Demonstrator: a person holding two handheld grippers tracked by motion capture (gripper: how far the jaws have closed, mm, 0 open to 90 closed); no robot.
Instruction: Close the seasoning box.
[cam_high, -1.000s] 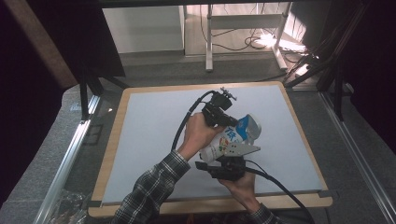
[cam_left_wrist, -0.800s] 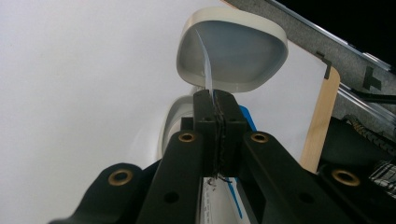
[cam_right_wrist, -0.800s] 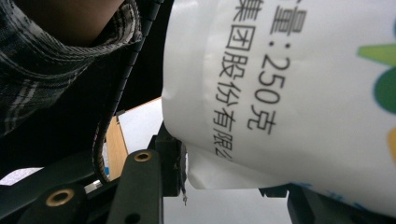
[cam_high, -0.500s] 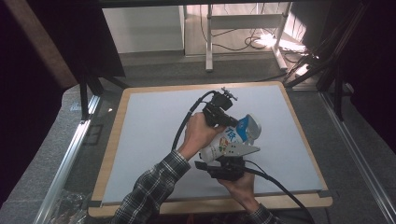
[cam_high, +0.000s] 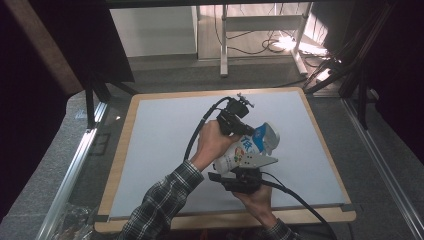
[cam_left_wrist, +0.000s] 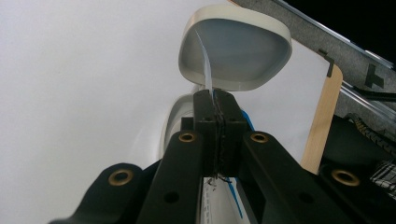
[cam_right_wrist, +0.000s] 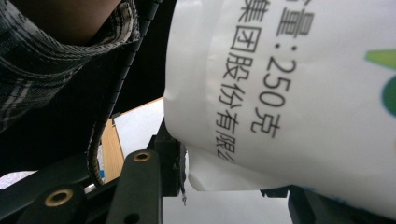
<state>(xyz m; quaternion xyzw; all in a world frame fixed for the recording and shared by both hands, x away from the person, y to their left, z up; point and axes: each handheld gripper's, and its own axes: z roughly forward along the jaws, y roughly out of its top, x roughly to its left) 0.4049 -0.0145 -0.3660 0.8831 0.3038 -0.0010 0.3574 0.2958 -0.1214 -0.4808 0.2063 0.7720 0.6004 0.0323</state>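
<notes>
**Operator:** Right now I have the white plastic pouch with blue and green print (cam_high: 243, 152) lifted over the white tabletop (cam_high: 165, 145), toward its near right part, held between both tools. My right gripper (cam_high: 239, 176) clamps the pouch's lower body from the near side; in the right gripper view the printed wall (cam_right_wrist: 299, 93) sits between the jaws. My left gripper (cam_high: 245, 129) is fully closed on a thin strip of film at the pouch's top, just below the grey oval mouth with the cream rim (cam_left_wrist: 236, 46).

**Observer:** What worries you from here?

**Operator:** I judge the film is the weak point. The left jaws pinch only a narrow edge, so a sideways tug could slip it free or tear it unevenly. If the right gripper squeezes harder, the contents may push toward the opening and spill onto the tabletop.

**Observer:** Anything you can't read?

**Operator:** Plenty. My left hand (cam_high: 212, 145) covers part of the pouch from above, I can't tell what is inside it, and the right gripper's far jaw is cut off at the frame's edge. The print is only partly legible.
</notes>
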